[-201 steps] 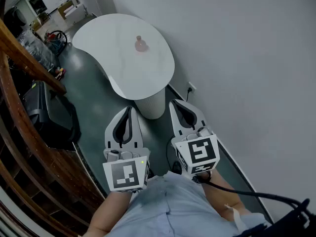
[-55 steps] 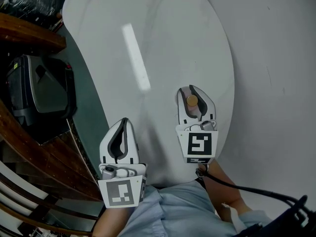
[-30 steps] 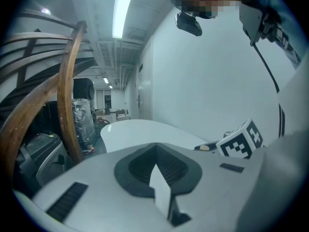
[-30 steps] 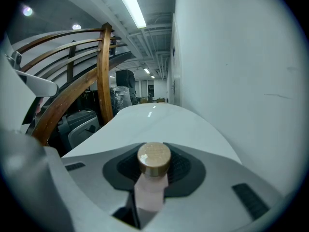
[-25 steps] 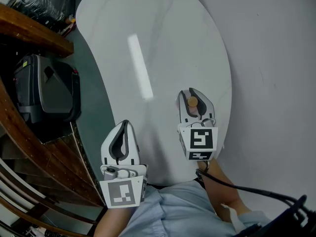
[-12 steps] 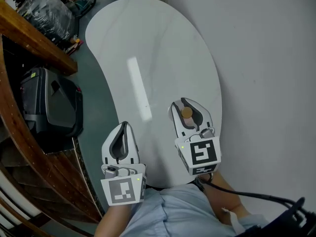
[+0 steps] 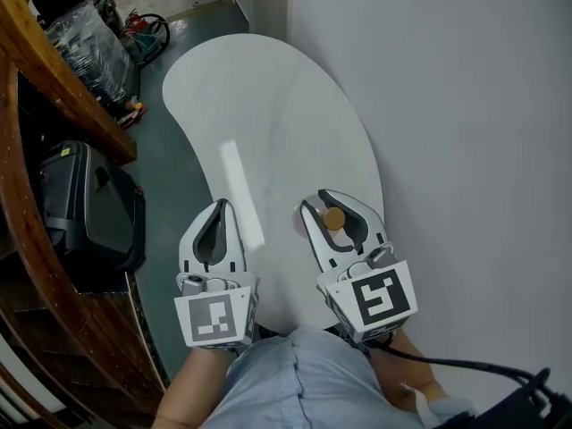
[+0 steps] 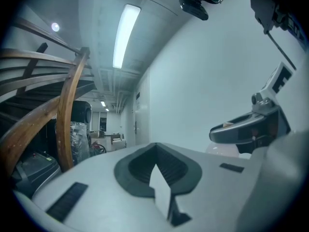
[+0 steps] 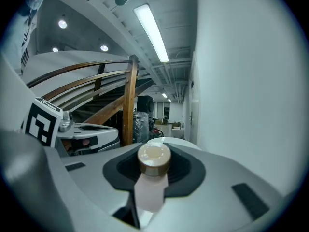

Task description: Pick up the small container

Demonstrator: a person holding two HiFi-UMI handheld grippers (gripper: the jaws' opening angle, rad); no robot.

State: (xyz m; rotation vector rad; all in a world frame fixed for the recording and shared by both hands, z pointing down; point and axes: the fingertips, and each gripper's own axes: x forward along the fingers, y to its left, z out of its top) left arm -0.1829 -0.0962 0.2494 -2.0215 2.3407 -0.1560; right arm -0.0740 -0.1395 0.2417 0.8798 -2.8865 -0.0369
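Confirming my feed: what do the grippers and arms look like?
The left gripper and right gripper are white with dark-lined jaws, each carrying a cube with black-and-white square markers. A black cable trails from the right one. The person wears a light blue shirt.

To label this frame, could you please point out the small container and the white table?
small container (image 9: 154,158): right gripper view, on its tan cap.
white table (image 7: 268,105): head view, on its bare top.
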